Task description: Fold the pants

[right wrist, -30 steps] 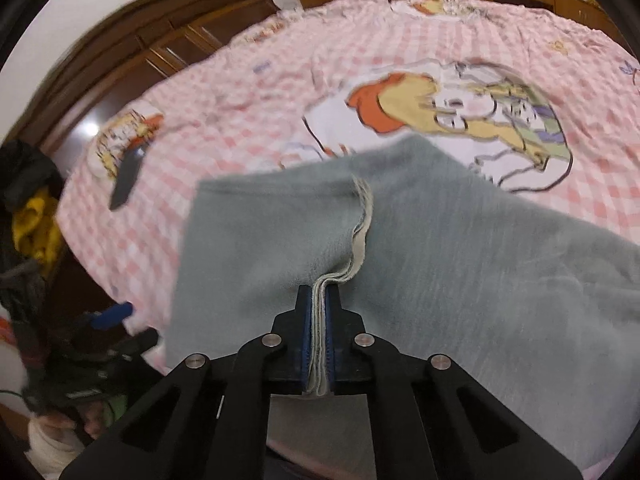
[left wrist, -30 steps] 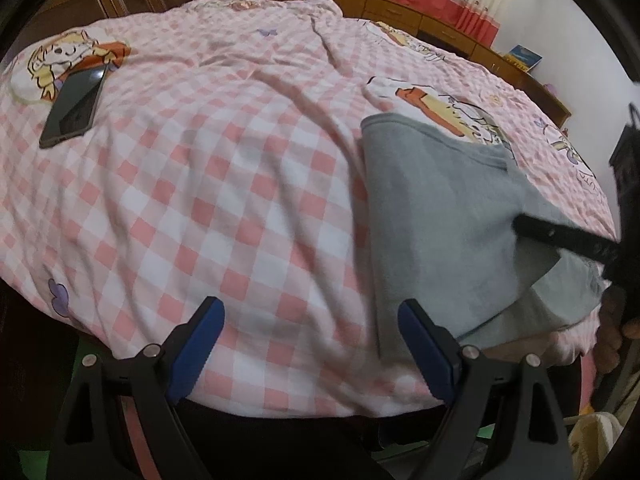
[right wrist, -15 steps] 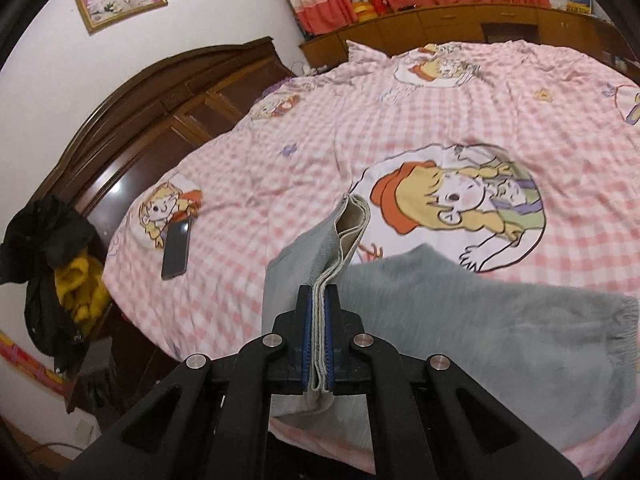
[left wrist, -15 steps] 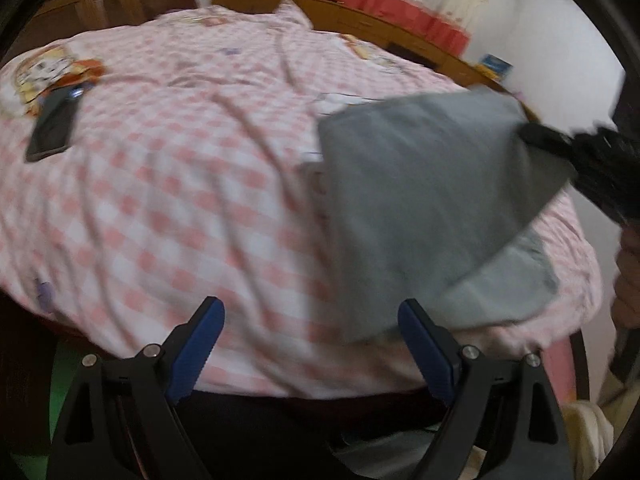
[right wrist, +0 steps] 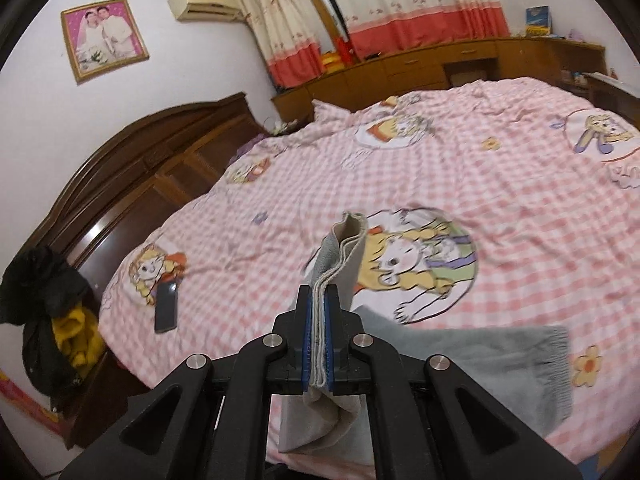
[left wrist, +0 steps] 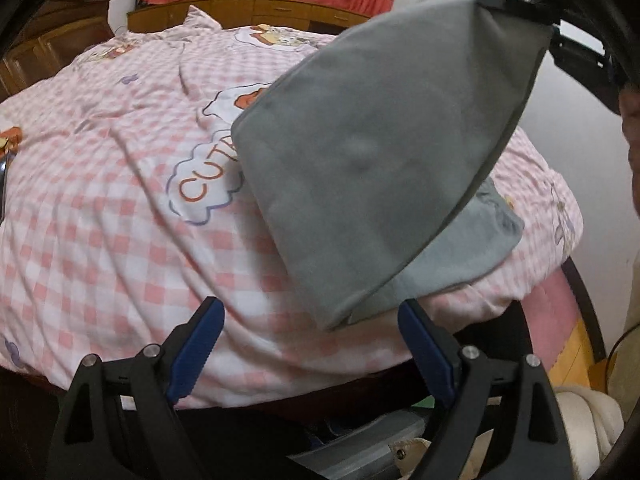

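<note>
Between the pads of the right gripper, clamped tight, sits a stacked edge of the grey pants, hoisted high while the cuffed leg end trails on the checked bedspread near its front edge. Layers could slip apart if lifted further. Low and level, the left gripper gapes wide, empty.

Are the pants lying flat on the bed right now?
No. The right hand-held gripper lifts one end of the pants; the other end rests on the bed.

pants lie on the bed at its near edge; phone lies well to their left.
</note>
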`<action>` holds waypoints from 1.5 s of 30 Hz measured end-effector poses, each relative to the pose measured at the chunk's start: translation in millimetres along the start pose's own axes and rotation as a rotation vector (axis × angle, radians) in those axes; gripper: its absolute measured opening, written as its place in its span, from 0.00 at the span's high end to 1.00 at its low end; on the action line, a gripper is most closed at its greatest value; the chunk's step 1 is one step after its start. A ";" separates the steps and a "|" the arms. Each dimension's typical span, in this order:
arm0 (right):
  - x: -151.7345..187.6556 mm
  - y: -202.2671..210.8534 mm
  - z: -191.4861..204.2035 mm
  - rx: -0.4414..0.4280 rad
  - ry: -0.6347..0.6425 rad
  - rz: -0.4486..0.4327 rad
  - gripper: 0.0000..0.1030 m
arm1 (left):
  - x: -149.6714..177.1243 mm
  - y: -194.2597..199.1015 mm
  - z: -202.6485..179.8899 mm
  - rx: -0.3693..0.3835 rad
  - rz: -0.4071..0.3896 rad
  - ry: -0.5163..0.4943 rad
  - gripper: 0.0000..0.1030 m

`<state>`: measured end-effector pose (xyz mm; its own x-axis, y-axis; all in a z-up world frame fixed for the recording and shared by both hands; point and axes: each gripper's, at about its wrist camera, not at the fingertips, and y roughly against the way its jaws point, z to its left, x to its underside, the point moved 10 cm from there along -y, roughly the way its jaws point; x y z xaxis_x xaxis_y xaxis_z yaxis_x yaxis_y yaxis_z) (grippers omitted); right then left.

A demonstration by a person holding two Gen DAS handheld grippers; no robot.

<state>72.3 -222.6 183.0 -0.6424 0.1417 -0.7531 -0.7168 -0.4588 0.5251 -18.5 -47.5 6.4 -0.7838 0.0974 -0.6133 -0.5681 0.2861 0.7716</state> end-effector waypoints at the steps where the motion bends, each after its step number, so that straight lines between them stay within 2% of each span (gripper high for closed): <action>1: -3.0 6.1 -6.5 0.012 -0.001 -0.012 0.94 | 0.9 -1.5 0.7 -0.007 0.005 0.002 0.11; 7: -11.3 36.3 -52.3 0.109 -0.026 -0.062 0.94 | 5.7 -10.2 11.9 -0.029 0.041 0.045 0.11; 12: 2.1 49.1 -103.5 0.217 -0.084 -0.065 0.94 | 6.0 -15.1 12.7 -0.039 0.055 0.027 0.11; 16: 30.1 36.4 -156.7 0.308 -0.149 -0.012 0.94 | 5.7 -23.8 8.8 -0.044 0.073 0.005 0.11; 20: 65.9 15.1 -203.7 0.354 -0.223 0.064 0.94 | 4.2 -34.2 1.1 -0.043 0.090 -0.023 0.11; 24: 98.4 -6.3 -240.9 0.432 -0.244 0.130 0.94 | -0.2 -46.1 -4.2 -0.026 0.104 -0.030 0.11; 27: 122.8 -14.6 -261.4 0.475 -0.253 0.176 0.94 | -11.8 -56.0 -5.0 -0.023 0.096 -0.041 0.11; 31: 130.9 -13.7 -267.4 0.464 -0.253 0.178 0.94 | -31.2 -68.6 0.6 -0.038 0.083 -0.039 0.11; 32: 130.5 -12.3 -266.6 0.457 -0.256 0.179 0.93 | -35.2 -70.5 1.4 -0.039 0.082 -0.038 0.11; 34: 128.4 -8.4 -264.2 0.439 -0.267 0.181 0.83 | -47.4 -76.6 2.9 -0.040 0.074 -0.040 0.11; 36: 122.7 -0.4 -263.0 0.445 -0.273 0.162 0.65 | -61.6 -82.5 4.1 -0.040 0.062 -0.046 0.11; 37: 116.1 5.2 -262.7 0.437 -0.272 0.130 0.61 | -68.9 -85.8 5.1 -0.038 0.056 -0.042 0.11; 39: 105.0 7.2 -261.2 0.418 -0.268 0.090 0.42 | -79.7 -93.7 8.1 -0.026 0.061 -0.017 0.11; 41: 97.9 0.3 -263.5 0.395 -0.257 0.081 0.36 | -87.5 -104.3 10.1 0.009 0.083 0.015 0.11; 42: 98.1 -6.3 -265.9 0.387 -0.257 0.097 0.36 | -92.0 -111.5 11.5 0.032 0.095 0.041 0.12; 45: 111.7 -35.3 -275.8 0.356 -0.307 0.221 0.36 | -98.1 -124.9 15.6 0.060 0.105 0.088 0.12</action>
<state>100.6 -432.4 -28.9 -0.8005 0.3505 -0.4861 -0.5685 -0.1875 0.8010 133.2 -77.9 -32.5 -0.8587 0.0465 -0.5104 -0.4678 0.3356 0.8176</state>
